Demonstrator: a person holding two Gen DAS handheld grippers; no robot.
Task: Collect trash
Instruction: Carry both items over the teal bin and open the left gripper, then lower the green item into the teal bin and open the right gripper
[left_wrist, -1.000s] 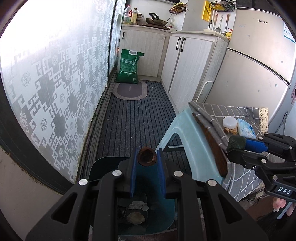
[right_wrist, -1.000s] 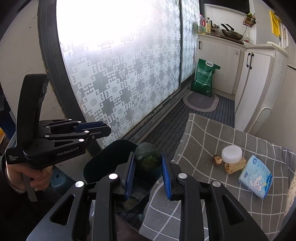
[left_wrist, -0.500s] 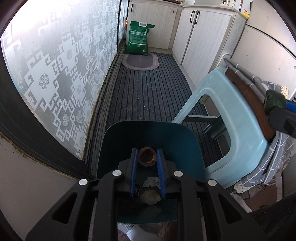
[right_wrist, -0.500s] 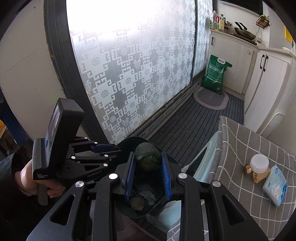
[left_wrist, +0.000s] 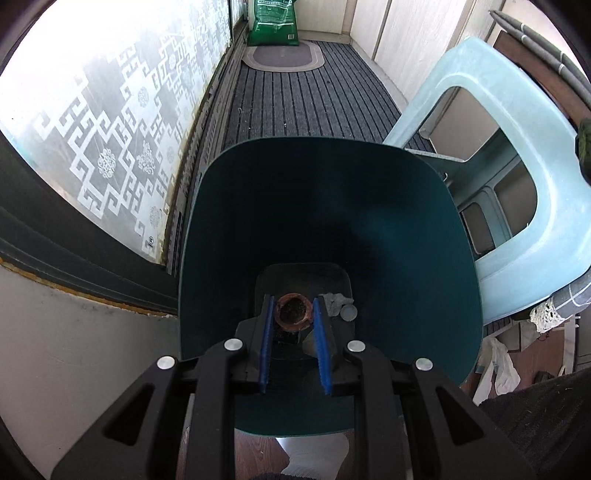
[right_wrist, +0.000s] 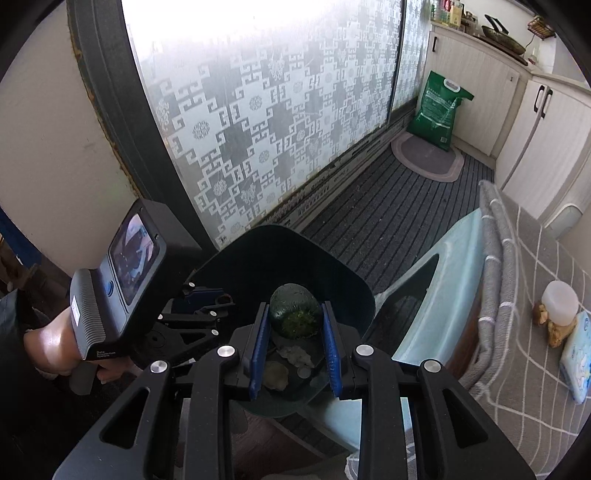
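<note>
A brown, hollowed scrap sits pinched between the blue pads of the left gripper, low inside the dark teal bin. What it is stays hard to tell. The right gripper clamps a dark green lump above the bin's near rim. On the bin floor lie pale scraps, partly hidden behind the fingers. At far right, a white jar and a tissue pack, cut off by the frame edge, rest on the checked cloth.
</note>
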